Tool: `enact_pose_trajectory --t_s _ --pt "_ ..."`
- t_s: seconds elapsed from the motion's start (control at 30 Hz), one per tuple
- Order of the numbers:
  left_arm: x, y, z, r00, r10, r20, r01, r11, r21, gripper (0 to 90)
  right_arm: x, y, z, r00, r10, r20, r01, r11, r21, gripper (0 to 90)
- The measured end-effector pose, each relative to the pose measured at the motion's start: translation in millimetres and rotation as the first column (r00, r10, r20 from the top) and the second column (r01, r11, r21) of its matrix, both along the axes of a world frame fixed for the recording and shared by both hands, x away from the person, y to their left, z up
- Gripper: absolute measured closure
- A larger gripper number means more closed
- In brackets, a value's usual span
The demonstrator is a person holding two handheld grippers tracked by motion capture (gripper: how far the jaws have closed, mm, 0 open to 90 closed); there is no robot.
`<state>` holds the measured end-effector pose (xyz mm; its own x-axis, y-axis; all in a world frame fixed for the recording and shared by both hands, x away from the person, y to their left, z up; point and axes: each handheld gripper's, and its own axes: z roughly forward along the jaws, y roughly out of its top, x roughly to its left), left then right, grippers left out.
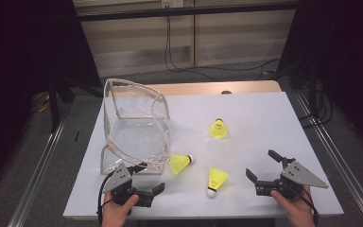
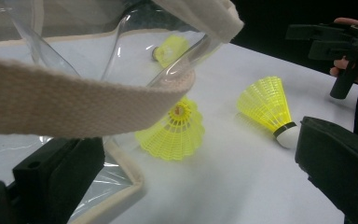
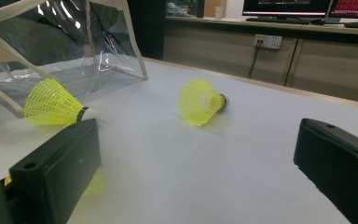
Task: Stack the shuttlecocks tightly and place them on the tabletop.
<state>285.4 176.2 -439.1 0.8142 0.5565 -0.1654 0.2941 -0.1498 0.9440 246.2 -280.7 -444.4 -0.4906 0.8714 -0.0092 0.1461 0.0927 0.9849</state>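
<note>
Three yellow shuttlecocks lie on the white table, toward its near edge. One (image 1: 180, 163) rests just beside the near right corner of the clear bag (image 1: 137, 130), one (image 1: 216, 179) lies between the two grippers, and one (image 1: 219, 128) is nearer the table's middle. The left gripper (image 1: 147, 182) and the right gripper (image 1: 262, 166) both stand with jaws apart and hold nothing. I judge that a shuttlecock is very light and that its mesh skirt crushes easily, so the firm white cork tip is the better place to grip. The bag is soft and can collapse; its cloth rim gives a good hold.

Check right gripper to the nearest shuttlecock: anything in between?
Nothing visible. The right gripper is open, and only bare white table lies between it and the nearest shuttlecock. The other two shuttlecocks and the clear bag sit off that line.
</note>
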Motion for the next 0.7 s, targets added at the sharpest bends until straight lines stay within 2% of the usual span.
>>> enact_pose_trajectory --t_s 0.3,0.47,0.7 --pt "-2.1 -4.3 -1.5 0.9995 -0.023 -0.02 0.023 0.9997 0.003 1.4 0.0 1.2 0.2 1.0 0.005 0.003 -0.005 1.0 -0.005 0.0" --pt "-2.4 -12.0 -2.1 0.9982 -0.056 -0.022 0.056 0.9984 0.008 2.2 -0.2 0.8 0.6 1.0 0.003 0.005 -0.002 1.0 -0.003 0.0" --pt "-1.1 -23.5 -2.8 0.9972 -0.07 -0.026 0.071 0.9973 0.02 2.1 -0.2 1.1 0.7 1.0 0.003 0.007 -0.003 1.0 -0.005 0.0"
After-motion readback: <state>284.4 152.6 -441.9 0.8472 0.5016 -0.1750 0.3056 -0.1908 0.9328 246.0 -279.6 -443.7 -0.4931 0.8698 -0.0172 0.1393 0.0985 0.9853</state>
